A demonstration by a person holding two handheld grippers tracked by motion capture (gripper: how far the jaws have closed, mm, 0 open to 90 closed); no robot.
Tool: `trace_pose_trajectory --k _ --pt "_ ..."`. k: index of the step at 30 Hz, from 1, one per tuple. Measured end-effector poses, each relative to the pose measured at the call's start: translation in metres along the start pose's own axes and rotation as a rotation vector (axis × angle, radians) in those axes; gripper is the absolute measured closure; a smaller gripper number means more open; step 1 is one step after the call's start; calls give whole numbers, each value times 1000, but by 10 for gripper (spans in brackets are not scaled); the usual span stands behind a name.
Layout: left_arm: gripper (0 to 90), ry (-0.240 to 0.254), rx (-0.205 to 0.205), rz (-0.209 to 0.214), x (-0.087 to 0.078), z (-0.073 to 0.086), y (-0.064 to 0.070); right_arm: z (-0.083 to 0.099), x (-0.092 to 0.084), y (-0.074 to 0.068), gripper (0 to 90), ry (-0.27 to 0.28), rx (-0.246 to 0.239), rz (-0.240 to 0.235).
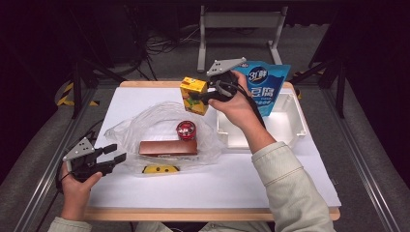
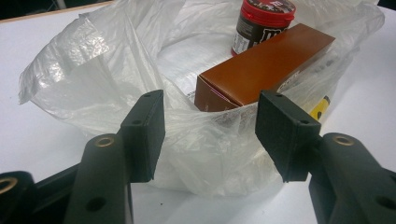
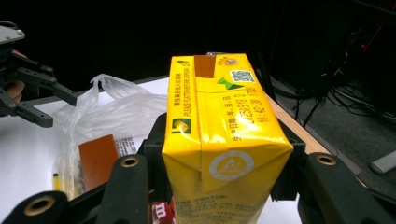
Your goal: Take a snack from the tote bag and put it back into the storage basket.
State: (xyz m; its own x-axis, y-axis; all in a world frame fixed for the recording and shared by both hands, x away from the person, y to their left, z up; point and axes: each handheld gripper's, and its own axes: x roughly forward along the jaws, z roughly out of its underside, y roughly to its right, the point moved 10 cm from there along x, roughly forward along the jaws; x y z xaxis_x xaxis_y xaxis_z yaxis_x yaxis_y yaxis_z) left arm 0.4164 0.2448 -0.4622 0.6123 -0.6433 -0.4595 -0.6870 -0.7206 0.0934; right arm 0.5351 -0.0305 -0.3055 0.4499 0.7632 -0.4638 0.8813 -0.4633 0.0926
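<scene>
My right gripper (image 1: pixel 205 96) is shut on a yellow drink carton (image 1: pixel 194 95), held in the air above the far side of a clear plastic bag (image 1: pixel 145 125). The right gripper view has the carton (image 3: pixel 222 140) clamped between both jaws. In the bag lie a long brown box (image 1: pixel 168 147), a red-lidded jar (image 1: pixel 185 130) and a small yellow item (image 1: pixel 161 169). My left gripper (image 1: pixel 116 153) is open at the bag's left edge. In its own view the left gripper (image 2: pixel 210 135) straddles the bag's rim (image 2: pixel 205 154), with the brown box (image 2: pixel 261 70) and jar (image 2: pixel 261 23) beyond.
A white tray (image 1: pixel 290 123) stands at the right of the white table top (image 1: pixel 217 183). A blue pouch (image 1: pixel 266 82) leans at the tray's far side. The wooden table edge (image 1: pixel 208 213) runs along the front.
</scene>
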Motion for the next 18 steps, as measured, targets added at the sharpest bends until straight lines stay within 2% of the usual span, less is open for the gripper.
trace_pose_trajectory --k 18 --pt "417 -2 -3 -6 1 0 -1 20 -38 33 530 14 53 62"
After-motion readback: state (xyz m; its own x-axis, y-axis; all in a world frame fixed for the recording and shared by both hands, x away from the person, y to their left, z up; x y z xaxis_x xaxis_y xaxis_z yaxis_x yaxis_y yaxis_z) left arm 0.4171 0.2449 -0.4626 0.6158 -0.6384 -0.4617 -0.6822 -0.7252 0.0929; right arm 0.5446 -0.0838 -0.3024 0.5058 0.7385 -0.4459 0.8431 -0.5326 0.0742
